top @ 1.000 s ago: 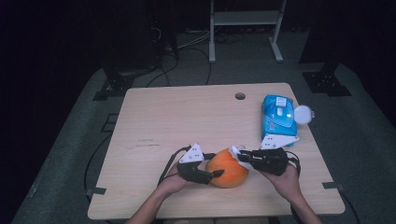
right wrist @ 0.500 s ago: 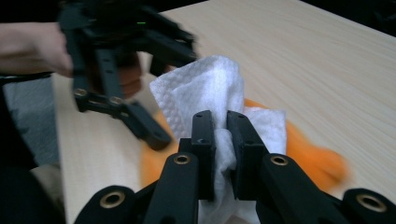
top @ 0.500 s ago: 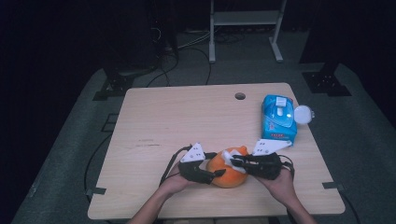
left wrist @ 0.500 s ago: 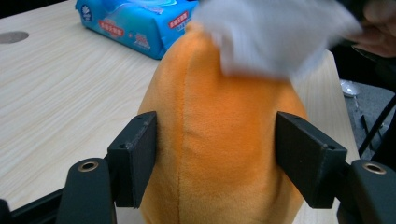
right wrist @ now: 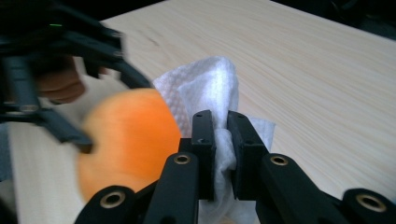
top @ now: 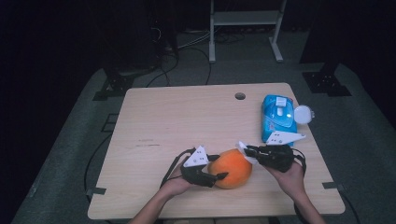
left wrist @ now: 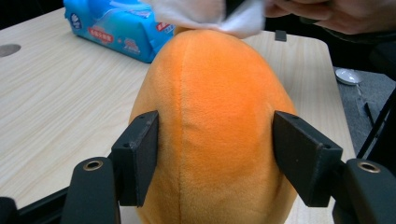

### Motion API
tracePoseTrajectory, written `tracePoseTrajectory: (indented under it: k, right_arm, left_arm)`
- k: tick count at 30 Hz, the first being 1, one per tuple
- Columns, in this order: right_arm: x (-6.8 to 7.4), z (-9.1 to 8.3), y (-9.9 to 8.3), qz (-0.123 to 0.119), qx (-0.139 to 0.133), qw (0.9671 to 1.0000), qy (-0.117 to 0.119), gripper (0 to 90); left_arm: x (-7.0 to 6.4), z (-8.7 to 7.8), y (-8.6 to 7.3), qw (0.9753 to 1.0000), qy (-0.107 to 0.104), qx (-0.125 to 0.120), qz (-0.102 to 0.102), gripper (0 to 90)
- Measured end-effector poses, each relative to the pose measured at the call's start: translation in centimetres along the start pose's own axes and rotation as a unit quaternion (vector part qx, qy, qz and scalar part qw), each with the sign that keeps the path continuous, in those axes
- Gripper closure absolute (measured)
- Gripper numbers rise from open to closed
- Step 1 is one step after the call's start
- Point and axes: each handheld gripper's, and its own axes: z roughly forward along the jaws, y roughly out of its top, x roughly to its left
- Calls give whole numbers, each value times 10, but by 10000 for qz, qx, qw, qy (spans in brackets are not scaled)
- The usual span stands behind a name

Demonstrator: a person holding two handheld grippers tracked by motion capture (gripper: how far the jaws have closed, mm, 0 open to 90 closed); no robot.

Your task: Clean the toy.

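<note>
An orange plush toy (top: 233,169) lies near the table's front edge. My left gripper (top: 219,167) is shut on it, and in the left gripper view both pads (left wrist: 140,163) press the sides of the plush (left wrist: 215,107). My right gripper (top: 248,150) is shut on a white wipe (top: 241,148) and holds it against the toy's far right side. In the right gripper view the wipe (right wrist: 210,91) is pinched between the shut jaws of that gripper (right wrist: 221,128), with the orange plush (right wrist: 128,135) blurred just to the left. The wipe (left wrist: 205,13) touches the plush's far end.
A blue pack of wipes (top: 277,113) lies at the table's right side, its round white lid (top: 302,113) flipped open; the pack (left wrist: 116,25) also lies behind the plush. A cable hole (top: 240,96) sits near the far edge. Bare wood (top: 168,121) spreads left and centre.
My right gripper has shifted slightly with the wipe along the plush's far right side. The left gripper has kept its hold in the same place.
</note>
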Motion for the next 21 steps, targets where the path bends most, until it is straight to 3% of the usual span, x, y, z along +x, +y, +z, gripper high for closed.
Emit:
tracePoseTrajectory:
  k: [3,10,12,16,19,21]
  right_arm:
    - [-2,-1,-2,78,-11,10000,10,807]
    - [13,4,6,-178,-18,9997,152,806]
    - [10,4,5,-132,33,9997,212,807]
    - [3,2,1,-20,67,9994,338,807]
    - [0,2,0,50,77,9991,416,807]
    - [-3,2,-1,151,54,9986,514,807]
  left_arm:
    - [-4,2,3,9999,-13,39,110,330]
    - [-9,1,4,9995,-104,70,293,266]
    - [-3,-1,4,9997,-201,9,143,213]
    - [6,2,-2,9996,-168,109,-178,99]
    - [11,8,-8,9978,-357,199,-530,83]
    - [10,11,-10,9973,-435,218,-548,100]
